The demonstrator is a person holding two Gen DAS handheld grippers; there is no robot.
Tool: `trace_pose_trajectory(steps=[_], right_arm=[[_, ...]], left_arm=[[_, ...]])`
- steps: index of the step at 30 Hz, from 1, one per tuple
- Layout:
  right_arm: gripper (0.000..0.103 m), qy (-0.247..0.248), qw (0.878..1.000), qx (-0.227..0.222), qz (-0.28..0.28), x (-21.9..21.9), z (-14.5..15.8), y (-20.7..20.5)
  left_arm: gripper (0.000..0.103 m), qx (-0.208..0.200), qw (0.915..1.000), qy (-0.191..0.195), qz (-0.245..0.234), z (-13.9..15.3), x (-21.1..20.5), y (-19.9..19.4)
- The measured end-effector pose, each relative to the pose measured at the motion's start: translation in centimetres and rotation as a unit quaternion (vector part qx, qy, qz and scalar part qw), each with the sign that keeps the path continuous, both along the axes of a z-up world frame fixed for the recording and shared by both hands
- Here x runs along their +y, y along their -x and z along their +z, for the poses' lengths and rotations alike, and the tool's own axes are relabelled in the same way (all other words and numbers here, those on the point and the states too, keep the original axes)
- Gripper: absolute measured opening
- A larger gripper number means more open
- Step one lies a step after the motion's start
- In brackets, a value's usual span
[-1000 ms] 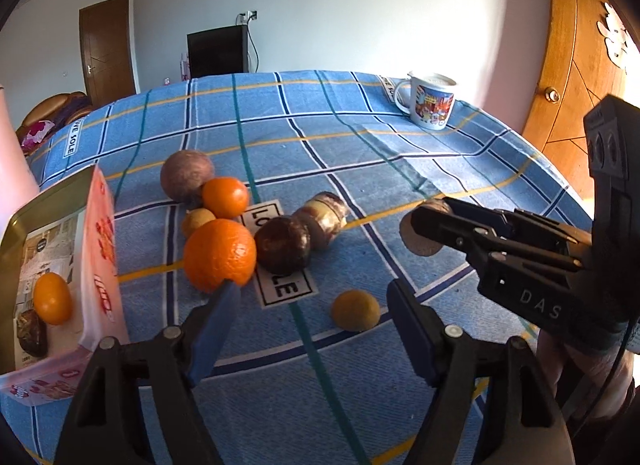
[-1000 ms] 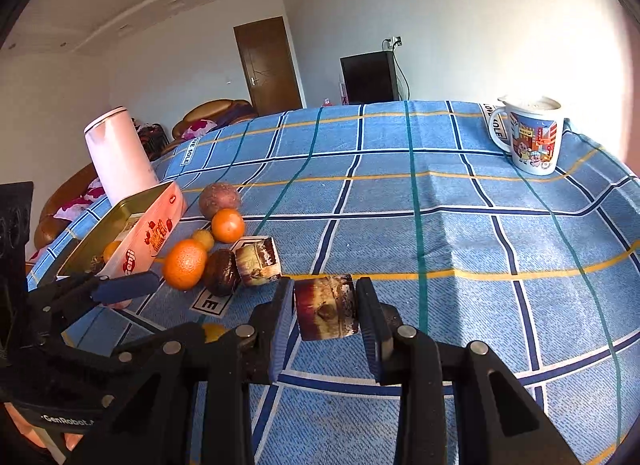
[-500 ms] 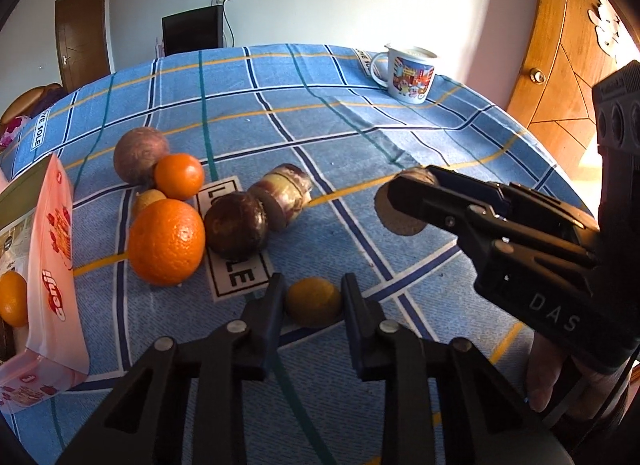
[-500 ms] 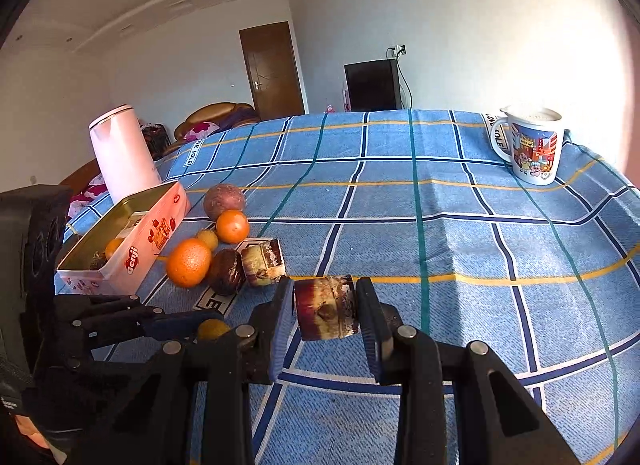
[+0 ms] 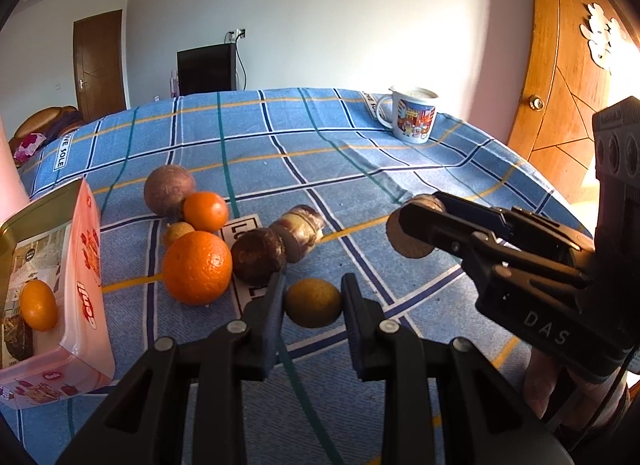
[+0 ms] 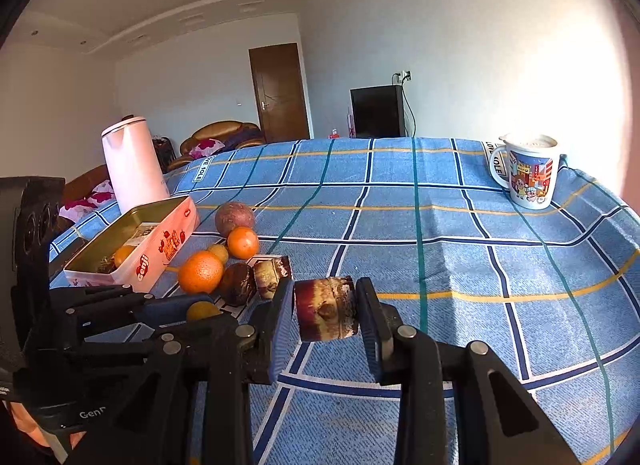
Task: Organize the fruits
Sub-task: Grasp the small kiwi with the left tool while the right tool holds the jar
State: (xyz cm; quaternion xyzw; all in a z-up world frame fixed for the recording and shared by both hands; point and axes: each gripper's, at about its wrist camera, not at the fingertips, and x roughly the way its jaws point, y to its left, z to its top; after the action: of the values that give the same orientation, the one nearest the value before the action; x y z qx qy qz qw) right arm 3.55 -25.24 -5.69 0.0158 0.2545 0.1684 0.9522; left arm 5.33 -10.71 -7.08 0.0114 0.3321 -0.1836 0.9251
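My left gripper (image 5: 313, 297) is shut on a small yellow-green fruit (image 5: 313, 302) and holds it just above the blue checked cloth. My right gripper (image 6: 326, 313) is shut on a brown-and-cream cut fruit piece (image 6: 326, 314), held above the table; it also shows in the left wrist view (image 5: 410, 233). On the cloth lie a large orange (image 5: 197, 267), a small orange (image 5: 205, 211), a dark round fruit (image 5: 258, 256), a purplish round fruit (image 5: 169, 190), a small yellowish fruit (image 5: 178, 231) and another cut piece (image 5: 301, 230). An open pink tin (image 5: 86, 265) at left holds a small orange (image 5: 38, 310) and a dark fruit.
A printed mug (image 5: 412, 118) stands at the far right of the table. A white kettle (image 6: 134, 163) stands behind the tin. A wooden door (image 5: 568, 105) is to the right of the table edge.
My left gripper moved forward to the yellow-green fruit, closed on it and lifted it slightly. The right gripper kept holding its cut piece almost still.
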Motion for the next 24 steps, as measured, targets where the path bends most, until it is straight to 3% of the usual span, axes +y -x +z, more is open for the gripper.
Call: trace_pose_trajectory(steps=[24], right_arm=[[0.034, 0.003, 0.998, -0.069, 0.003, 0.1, 0.8, 2.1]], left_arm=[[0.03, -0.068, 0.9976, 0.001, 0.017, 0.9, 0.2, 1.6]])
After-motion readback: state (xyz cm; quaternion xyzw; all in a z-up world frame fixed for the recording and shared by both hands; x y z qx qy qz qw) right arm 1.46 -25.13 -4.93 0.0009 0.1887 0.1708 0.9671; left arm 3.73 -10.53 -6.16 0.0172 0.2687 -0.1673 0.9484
